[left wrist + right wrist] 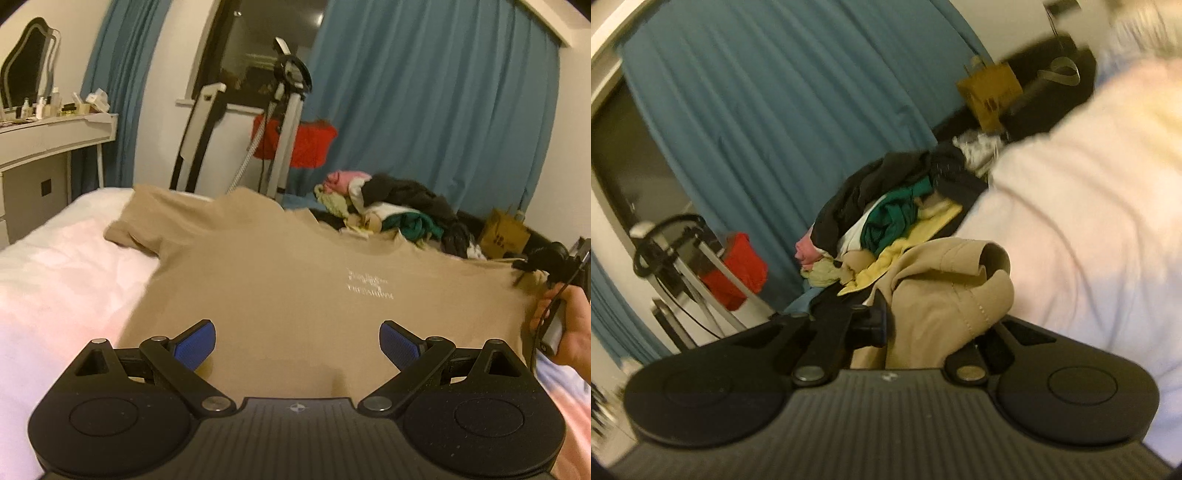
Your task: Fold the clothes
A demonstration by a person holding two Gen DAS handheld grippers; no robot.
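A tan T-shirt (266, 266) with small white lettering lies spread on the white bed (55, 266). My left gripper (297, 345) is open, its blue pads over the shirt's near hem, holding nothing. My right gripper (934, 317) is shut on a bunched tan edge of the T-shirt (942, 291). In the left wrist view the right gripper (546, 266) and the hand holding it are at the shirt's right edge.
A pile of mixed clothes (391, 210) lies at the far side of the bed, also in the right wrist view (886, 214). A brown paper bag (504, 230), a garment steamer stand (284, 122), blue curtains (424, 103) and a white dressing table (48, 140) stand beyond.
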